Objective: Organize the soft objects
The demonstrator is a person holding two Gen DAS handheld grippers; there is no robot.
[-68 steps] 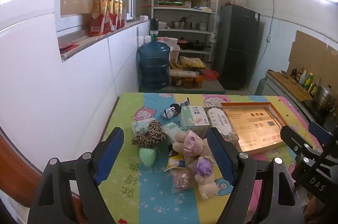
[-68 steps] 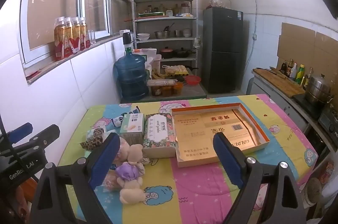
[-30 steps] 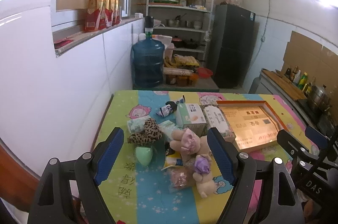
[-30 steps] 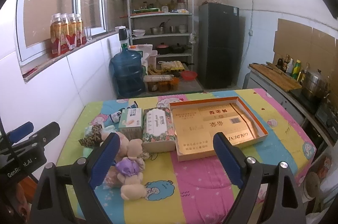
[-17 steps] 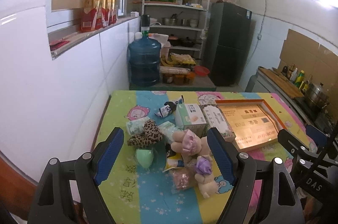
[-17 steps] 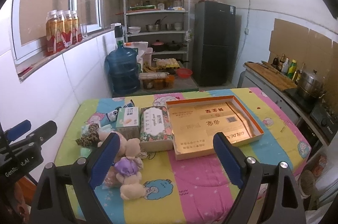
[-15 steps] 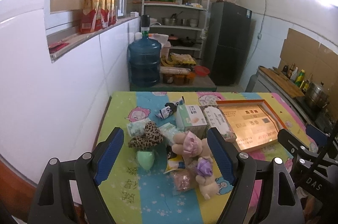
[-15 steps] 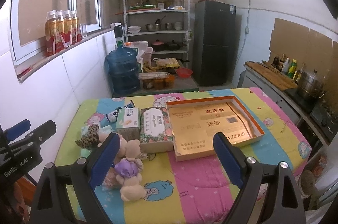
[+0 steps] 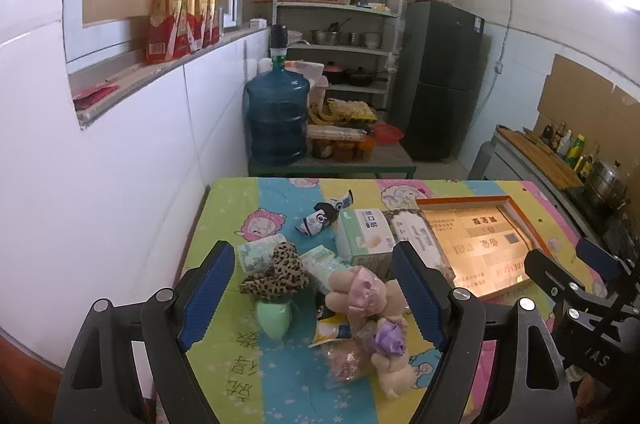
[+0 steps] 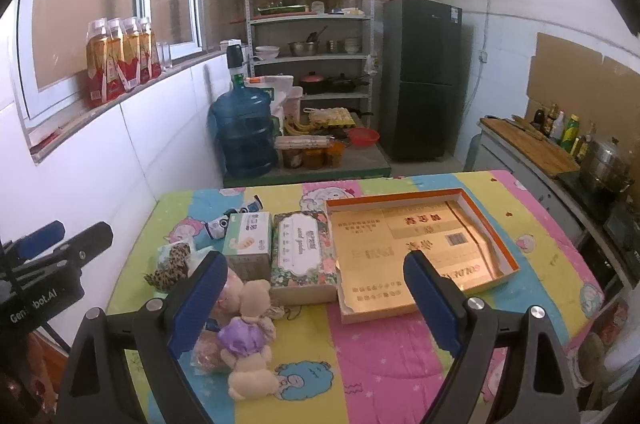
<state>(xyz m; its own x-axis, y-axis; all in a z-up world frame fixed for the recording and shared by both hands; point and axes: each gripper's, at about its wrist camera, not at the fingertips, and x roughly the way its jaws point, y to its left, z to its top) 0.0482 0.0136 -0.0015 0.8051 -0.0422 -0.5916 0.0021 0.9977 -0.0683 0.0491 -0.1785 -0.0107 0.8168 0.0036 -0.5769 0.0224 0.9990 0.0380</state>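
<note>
A pile of soft things lies on the left of the table: a leopard-print plush heart (image 9: 276,274), a beige bear with a pink bow (image 9: 362,290), a small bear with a purple flower (image 9: 388,348) (image 10: 244,344), a green soft piece (image 9: 273,318) and tissue packs (image 9: 256,253). An open gold box with an orange rim (image 9: 478,244) (image 10: 416,248) lies to the right. My left gripper (image 9: 310,294) is open and empty above the pile. My right gripper (image 10: 314,298) is open and empty above the table, between pile and box.
A white tissue box (image 10: 247,240) and a floral tissue box (image 10: 302,256) stand between pile and gold box. The table has a colourful cartoon cloth (image 10: 400,364) and abuts the white wall on the left. A blue water jug (image 9: 277,116), shelves and a fridge (image 10: 422,76) stand beyond.
Both grippers have drawn back and risen slightly, so the table looks a little farther. Nothing on the table has moved; both grippers stay open.
</note>
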